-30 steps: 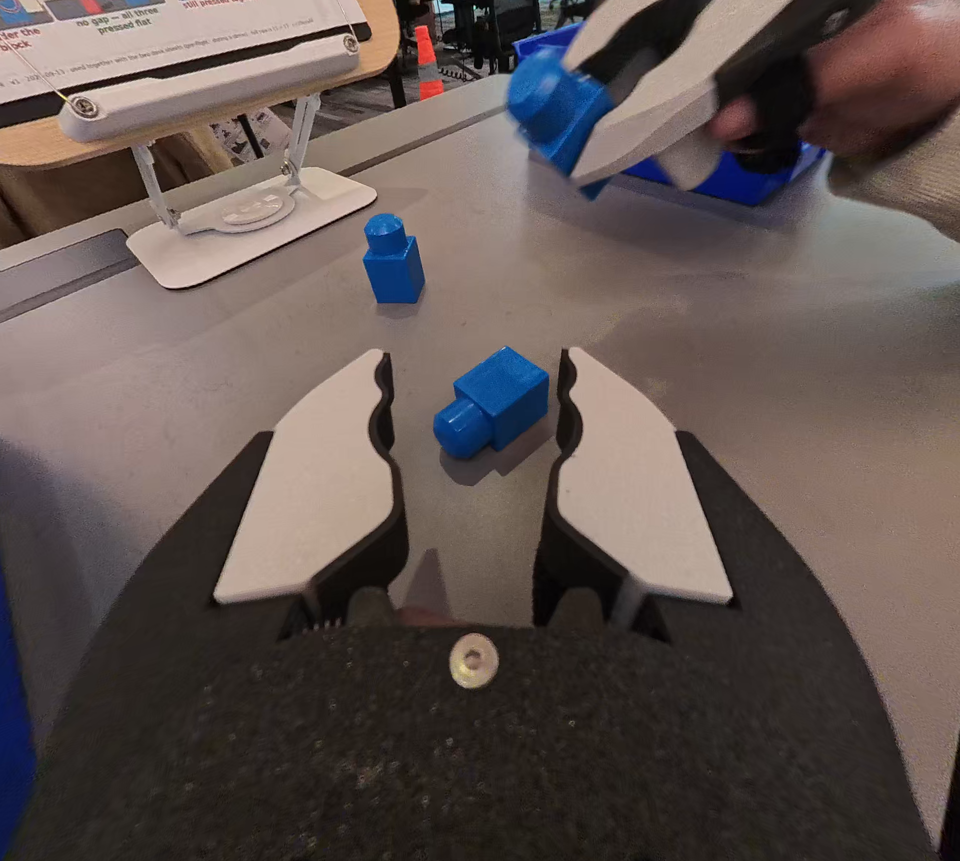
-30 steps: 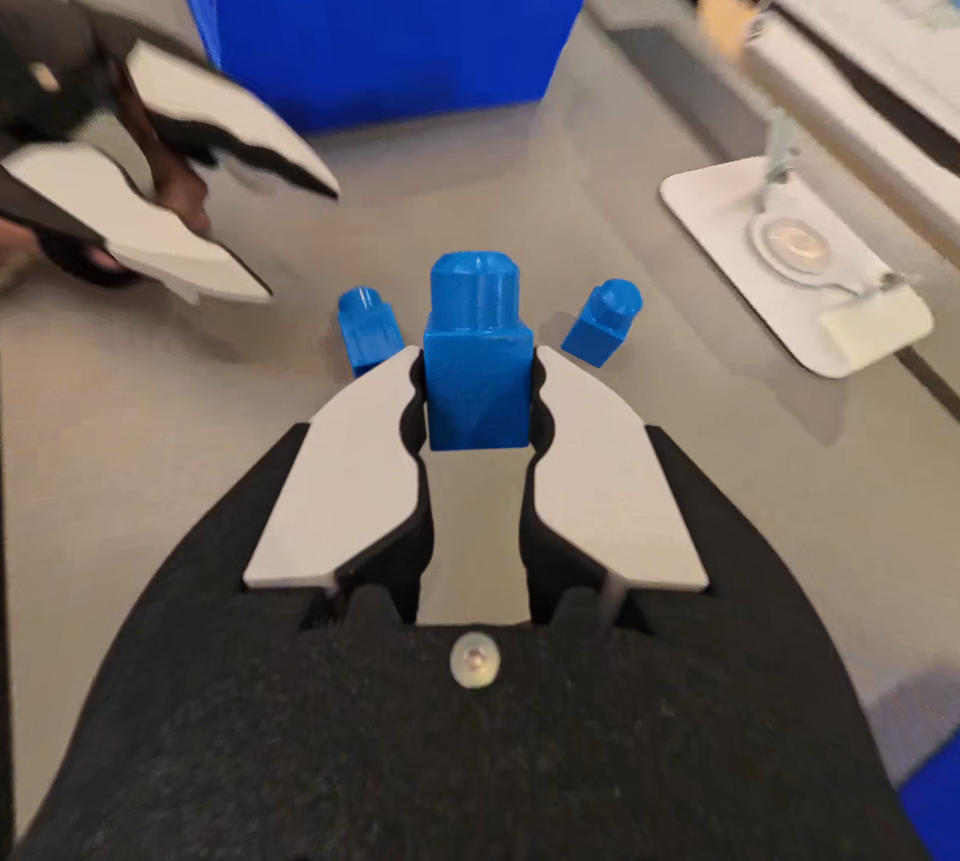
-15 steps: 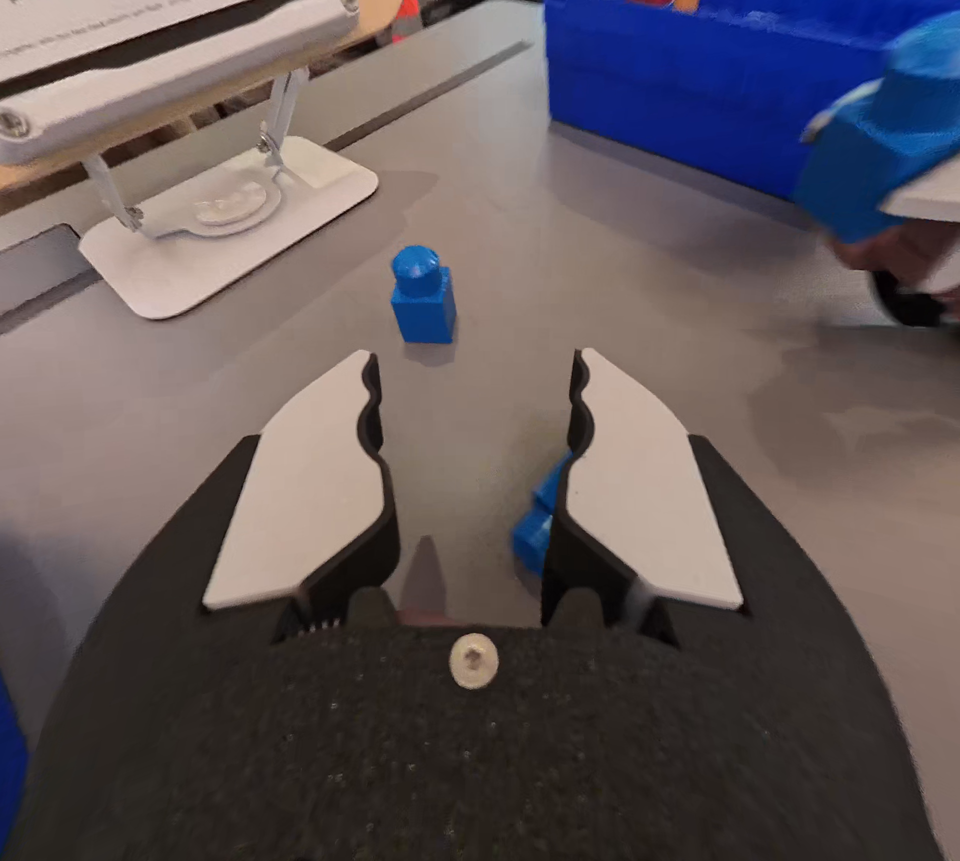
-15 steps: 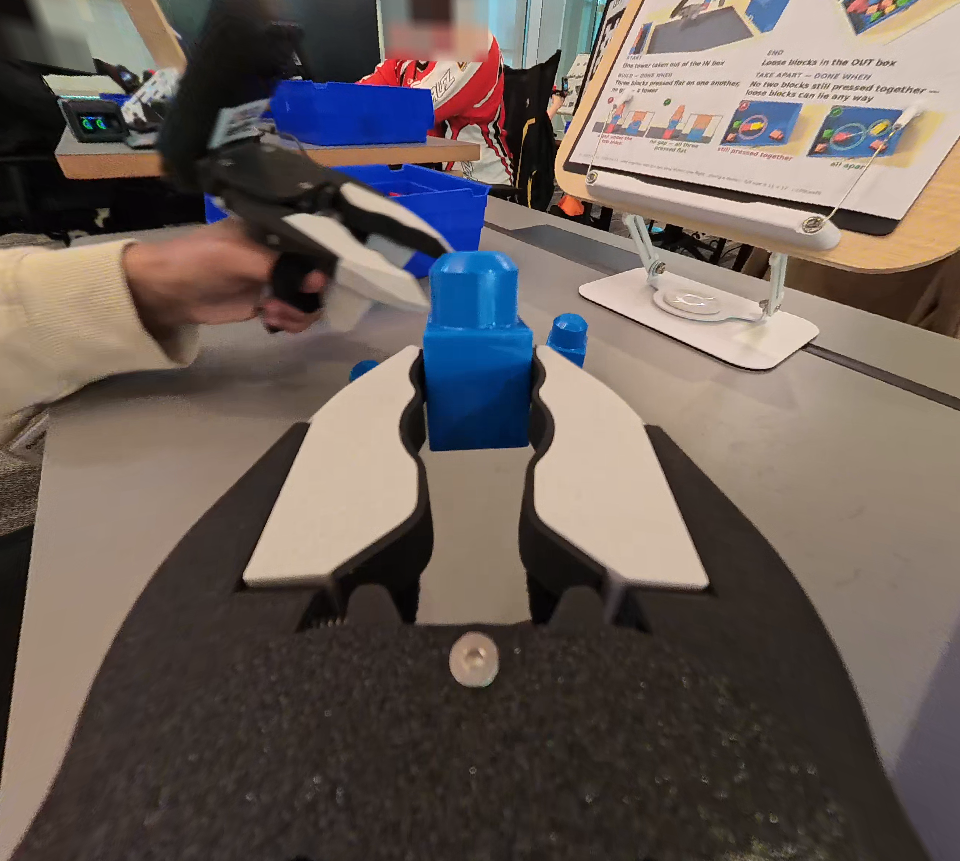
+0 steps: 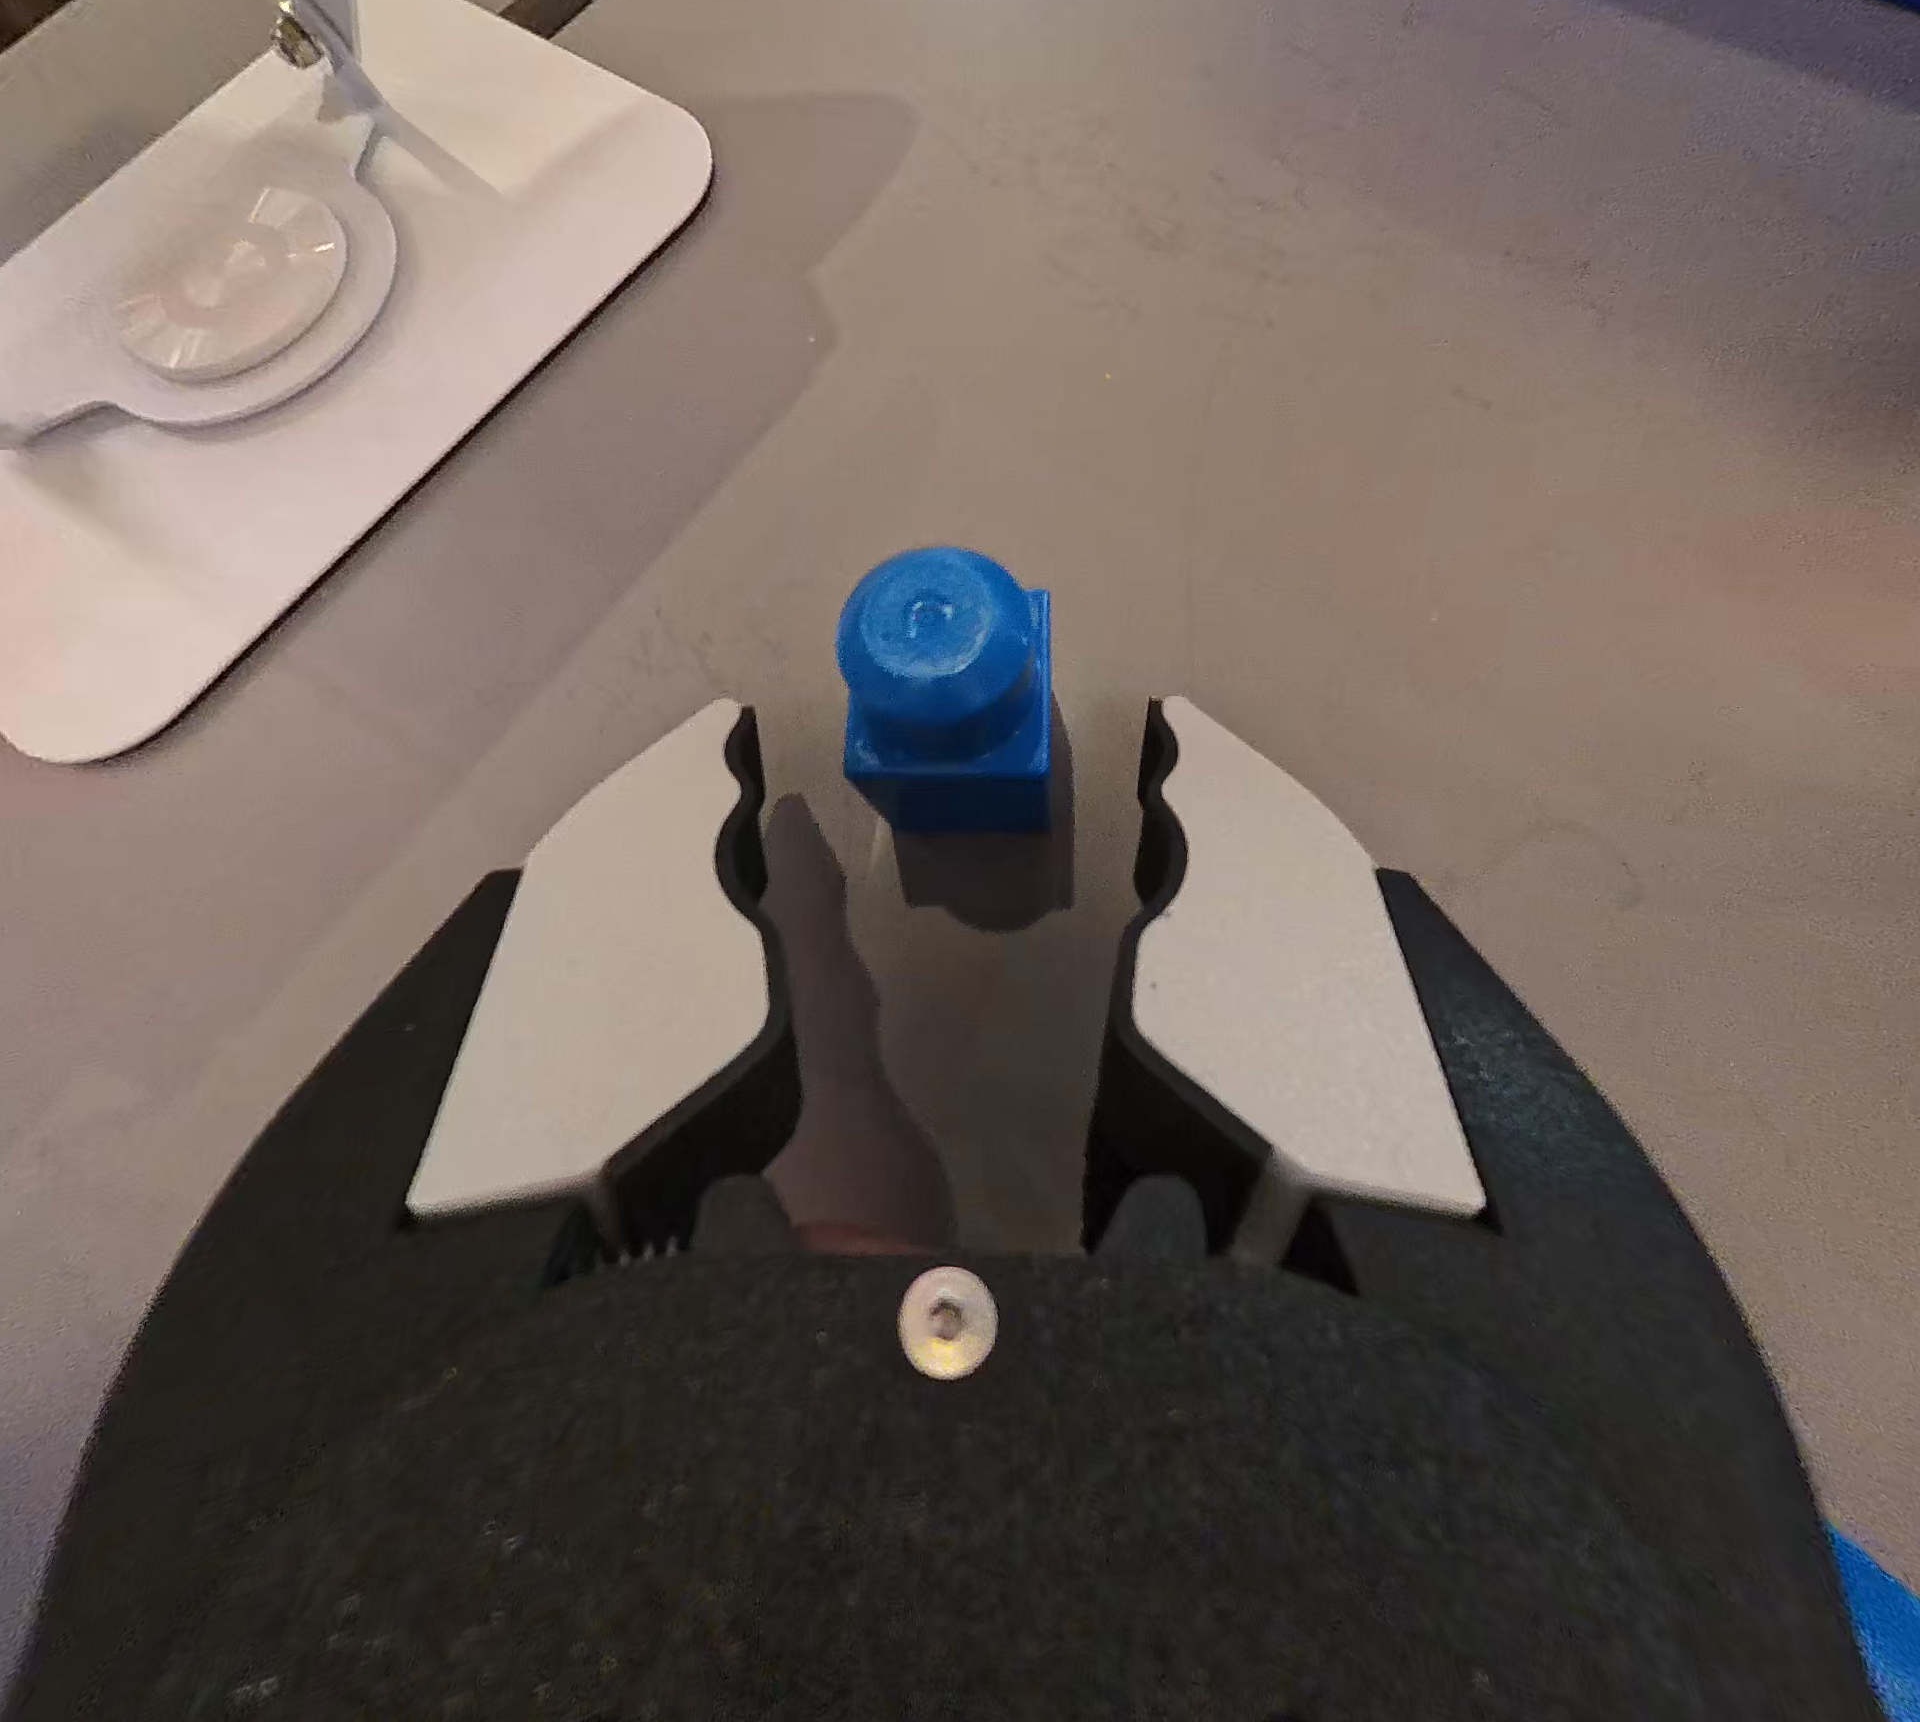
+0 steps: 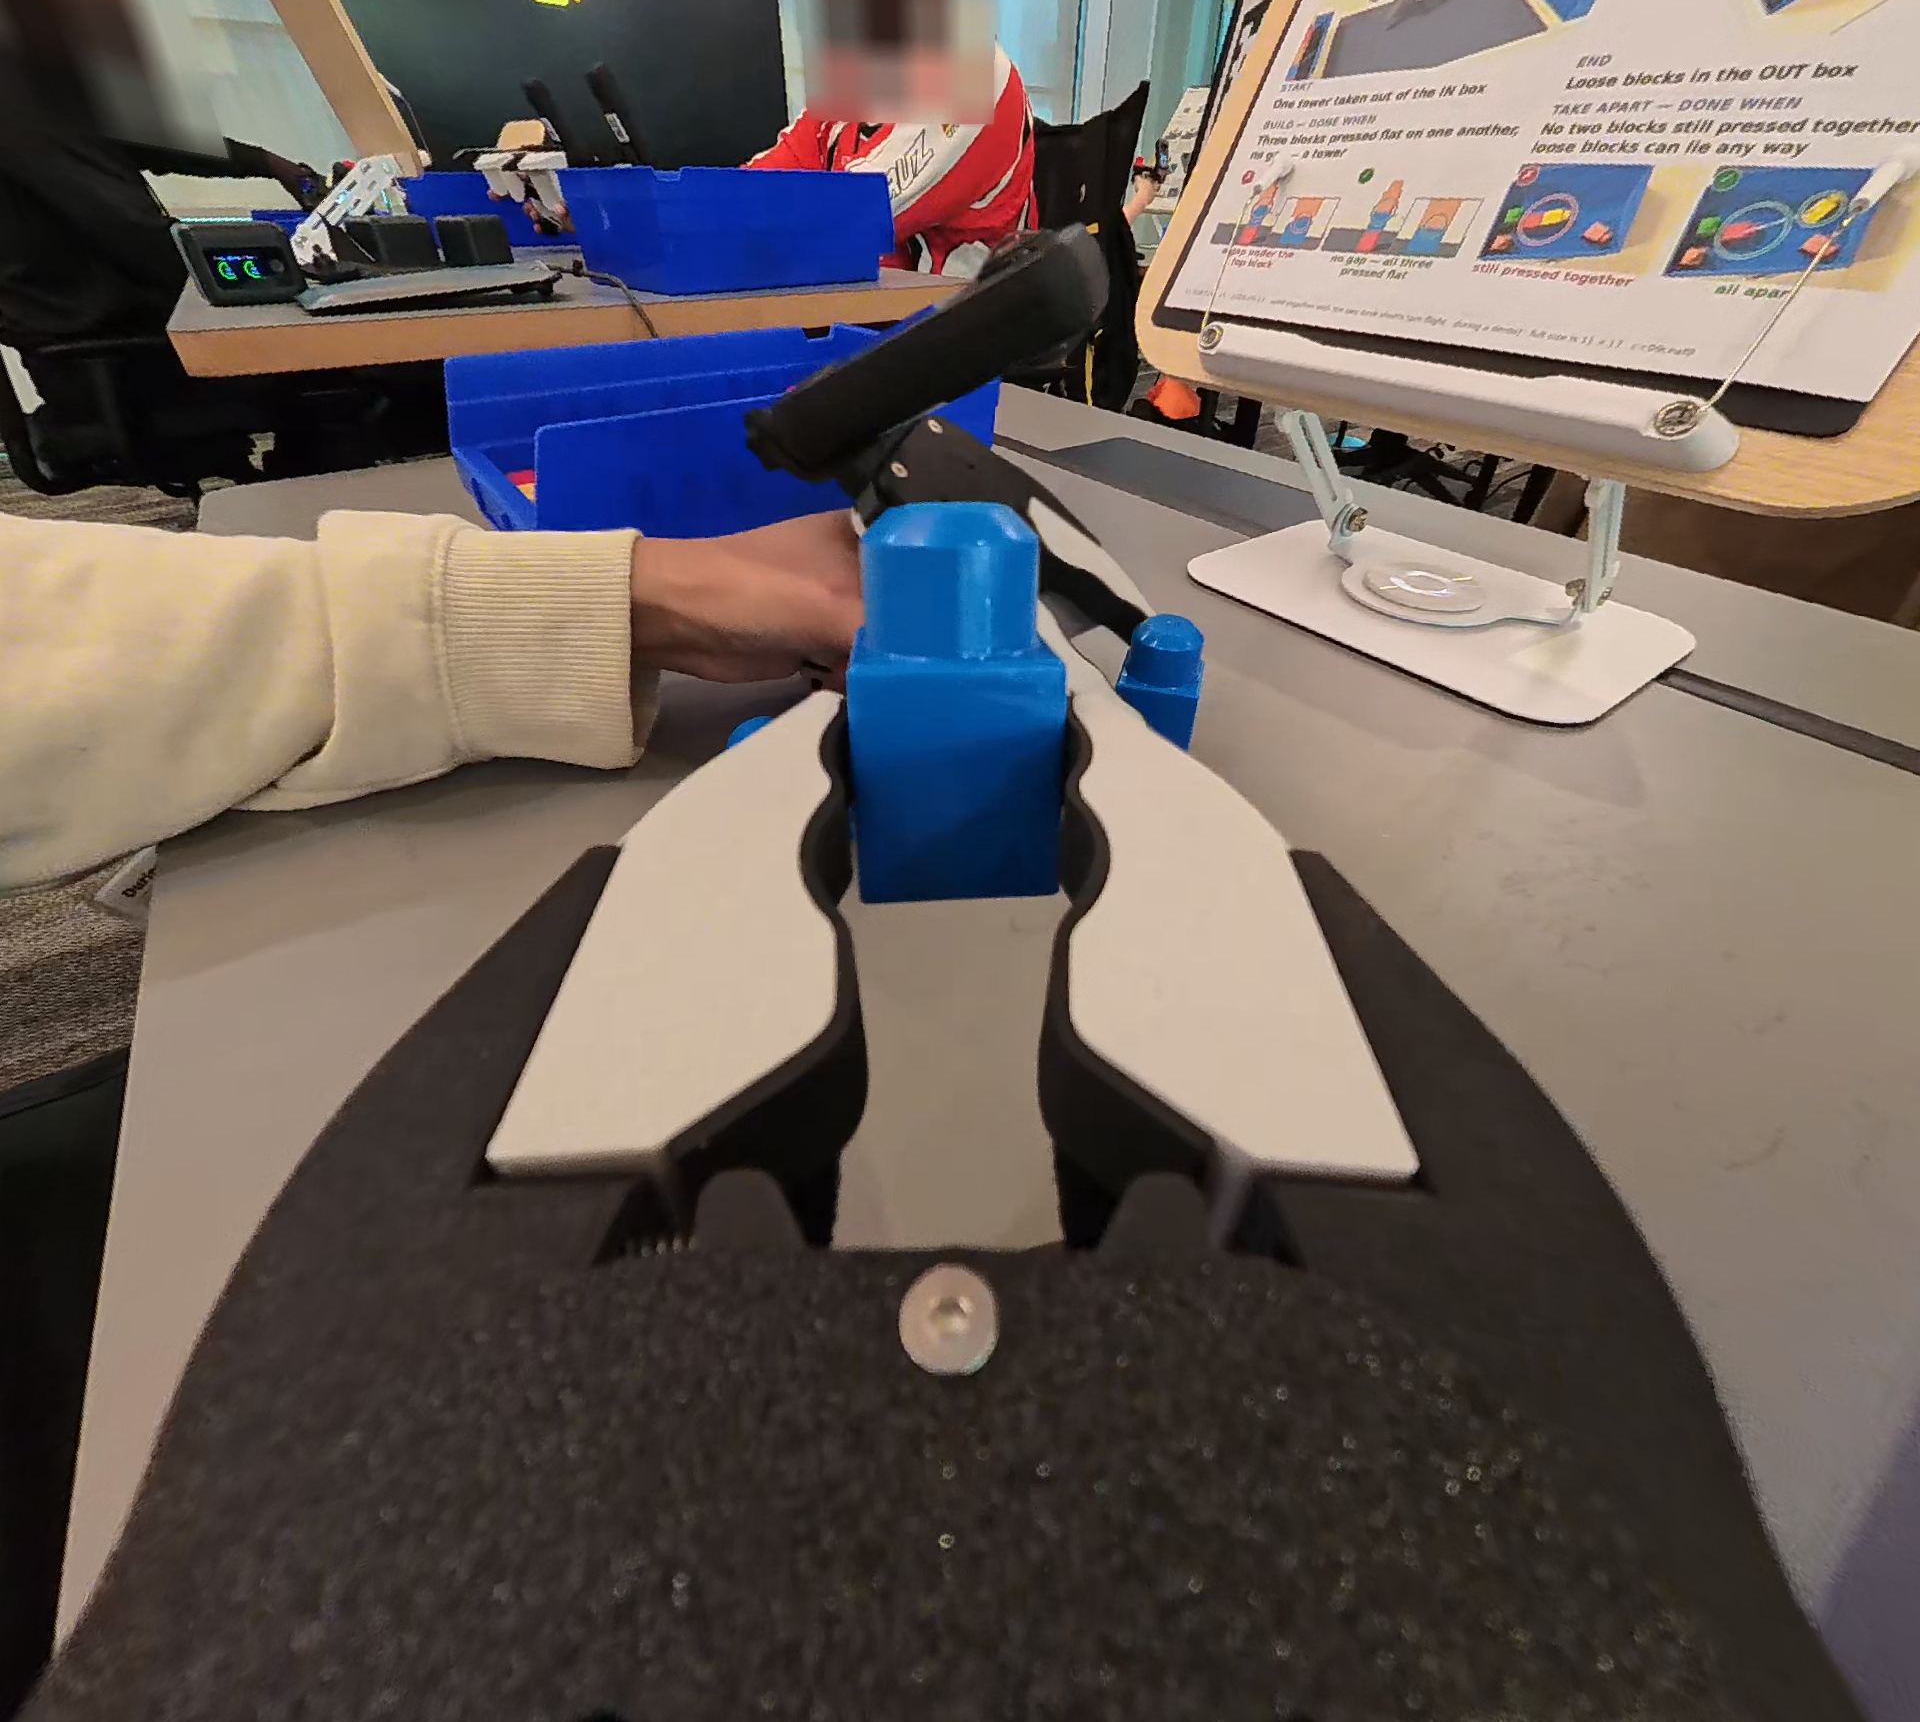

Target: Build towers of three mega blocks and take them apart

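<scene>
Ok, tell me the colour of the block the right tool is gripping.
Blue. The block, clamped in the right tool, shows best in the right wrist view.

Grey table top (image 5: 1351, 322), matt and faintly scuffed, with a dark seam running along its far part. Standing directly on it: an upright blue block (image 5: 951, 716), stud upward; the white flat base of a document stand (image 5: 312, 301) to the left; and a blue bin (image 6: 665, 446) at the far edge. A second blue block (image 6: 750, 730) lies on the surface, largely hidden, near the upright one.
</scene>
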Motion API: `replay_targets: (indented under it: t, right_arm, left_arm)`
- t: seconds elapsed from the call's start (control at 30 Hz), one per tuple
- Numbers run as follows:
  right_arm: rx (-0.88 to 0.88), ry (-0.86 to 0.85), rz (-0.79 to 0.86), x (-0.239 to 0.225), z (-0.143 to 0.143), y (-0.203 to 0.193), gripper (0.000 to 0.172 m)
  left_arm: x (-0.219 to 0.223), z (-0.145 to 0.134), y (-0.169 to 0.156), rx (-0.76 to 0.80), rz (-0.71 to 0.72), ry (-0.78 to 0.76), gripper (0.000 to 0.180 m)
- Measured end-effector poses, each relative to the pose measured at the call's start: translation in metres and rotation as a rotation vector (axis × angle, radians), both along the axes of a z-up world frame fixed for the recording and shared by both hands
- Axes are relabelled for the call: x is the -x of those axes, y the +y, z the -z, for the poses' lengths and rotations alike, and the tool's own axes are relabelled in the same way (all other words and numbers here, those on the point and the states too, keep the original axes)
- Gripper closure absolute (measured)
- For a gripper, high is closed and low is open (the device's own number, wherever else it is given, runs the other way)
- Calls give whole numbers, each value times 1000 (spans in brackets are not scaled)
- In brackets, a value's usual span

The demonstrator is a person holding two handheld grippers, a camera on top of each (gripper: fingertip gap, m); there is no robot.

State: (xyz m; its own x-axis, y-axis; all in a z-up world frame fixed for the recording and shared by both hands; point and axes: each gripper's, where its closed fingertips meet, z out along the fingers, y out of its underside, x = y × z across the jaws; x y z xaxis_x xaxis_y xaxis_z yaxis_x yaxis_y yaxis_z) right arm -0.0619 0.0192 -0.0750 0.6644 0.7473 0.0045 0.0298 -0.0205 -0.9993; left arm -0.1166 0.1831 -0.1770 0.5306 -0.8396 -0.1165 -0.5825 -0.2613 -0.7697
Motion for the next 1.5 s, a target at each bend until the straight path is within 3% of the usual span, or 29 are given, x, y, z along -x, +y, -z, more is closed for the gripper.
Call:
replay_targets:
  t: [0.03,0.13,0.2,0.3,0.37,0.53,0.67,0.93,1.2,1.5]
  right_arm:
    - [0,-1,1,0,0,0,136]
    - [-5,-6,7,0,0,1,136]
    - [-5,-5,13,-2,0,2,135]
    - [4,17,12,-5,-1,3,136]
    - [14,39,10,-7,-3,3,136]
    - [37,133,-46,-9,-12,-1,136]
    - [68,176,-102,-5,-19,-3,136]
    - [148,150,-266,33,-41,22,135]
    - [214,30,-427,70,-28,40,135]
    - [236,13,-479,78,-17,38,135]
  left_arm:
    - [-1,2,1,-2,3,18,111]
    - [-9,12,-5,84,54,48,143]
    - [-8,12,-3,113,36,32,144]
    - [-12,4,-19,111,119,-16,144]
    - [-13,-4,-42,142,209,-54,144]
    - [-13,-55,-108,200,494,-242,144]
    - [-16,-73,-135,211,610,-299,144]
    - [-23,-55,-152,233,674,-207,144]
    - [-21,-57,-151,244,676,-222,144]
    - [-16,-58,-148,230,674,-204,144]
